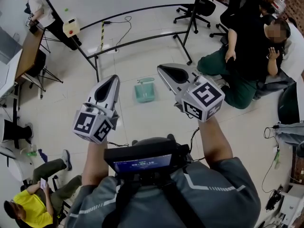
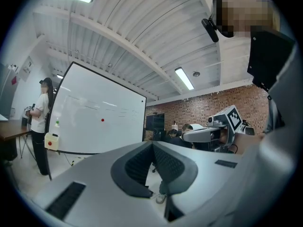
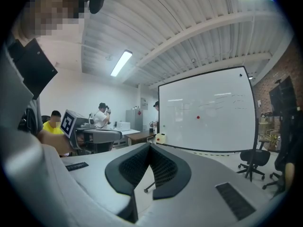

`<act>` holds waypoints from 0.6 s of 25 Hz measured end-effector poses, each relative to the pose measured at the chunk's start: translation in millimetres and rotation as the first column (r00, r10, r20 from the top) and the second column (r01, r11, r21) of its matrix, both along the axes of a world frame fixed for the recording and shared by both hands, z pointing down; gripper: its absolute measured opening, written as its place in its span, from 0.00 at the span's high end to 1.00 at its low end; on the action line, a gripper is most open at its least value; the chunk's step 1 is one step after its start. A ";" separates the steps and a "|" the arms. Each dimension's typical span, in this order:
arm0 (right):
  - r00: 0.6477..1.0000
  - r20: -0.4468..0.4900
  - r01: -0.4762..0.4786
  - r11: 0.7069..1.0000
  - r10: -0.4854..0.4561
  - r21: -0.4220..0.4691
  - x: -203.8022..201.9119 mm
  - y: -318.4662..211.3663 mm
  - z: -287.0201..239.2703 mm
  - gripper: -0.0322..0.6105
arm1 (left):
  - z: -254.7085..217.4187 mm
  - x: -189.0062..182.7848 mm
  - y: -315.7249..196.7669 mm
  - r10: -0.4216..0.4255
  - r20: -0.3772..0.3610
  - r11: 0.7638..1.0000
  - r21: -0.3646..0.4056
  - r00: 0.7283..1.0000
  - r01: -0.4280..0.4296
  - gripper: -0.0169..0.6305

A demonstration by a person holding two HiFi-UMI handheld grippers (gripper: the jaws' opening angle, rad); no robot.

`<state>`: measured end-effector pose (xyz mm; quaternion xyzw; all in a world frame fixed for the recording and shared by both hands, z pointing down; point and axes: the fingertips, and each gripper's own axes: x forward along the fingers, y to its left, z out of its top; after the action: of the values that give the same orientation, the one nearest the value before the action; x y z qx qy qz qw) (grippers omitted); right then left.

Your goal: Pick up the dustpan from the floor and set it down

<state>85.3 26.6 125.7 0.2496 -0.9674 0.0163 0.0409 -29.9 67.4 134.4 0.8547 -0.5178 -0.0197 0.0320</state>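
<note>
Two grippers are in hand, both held level out in front of the person.

Left gripper [image 1: 112, 82]: in its own view the ribbed pads meet at the tip and nothing sits between them. Jaws pressed together, empty.

Right gripper [image 1: 165, 70]: same reading in its own view. The pads are closed tip to tip with nothing pinched.

Dustpan [image 1: 145, 90]: teal, lying on the pale floor [image 1: 142, 122]. In the head view it shows in the gap between the two grippers, a little nearer the right gripper's tip than the left's. It lies down on the floor below the level of both and neither gripper touches it. It sits on the near side of the whiteboard stand's foot rails [image 1: 137, 39], well clear of them.

Both gripper views look across the room at the whiteboard [image 2: 94, 112] and not at the floor. Each gripper appears in the other's view, off to the side, with its marker cube [image 2: 234, 119] facing the camera.

Surroundings: a seated person in black [image 1: 249, 51] is on the floor to the right of the dustpan, near it but apart from it.
</note>
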 end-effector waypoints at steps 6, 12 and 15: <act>1.000 -0.011 -0.006 1.000 0.006 0.000 1.5 3.0 -2.7 0.94 | 2.7 1.4 1.4 0.003 -0.011 1.000 -0.021 1.000 -0.003 0.93; 1.000 -0.016 -0.025 1.000 0.025 0.000 6.5 -2.9 -1.4 0.94 | 1.3 7.5 -1.6 0.031 -0.009 0.999 -0.007 0.999 -0.031 0.93; 0.999 -0.019 -0.028 1.000 0.028 0.000 5.5 -1.6 -1.7 0.94 | 0.0 6.2 -2.4 0.032 -0.011 0.999 -0.008 0.999 -0.033 0.93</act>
<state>90.9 25.0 124.0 0.2631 -0.9634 0.0146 0.0497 -23.7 65.0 134.4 0.8627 -0.5038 -0.0218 0.0388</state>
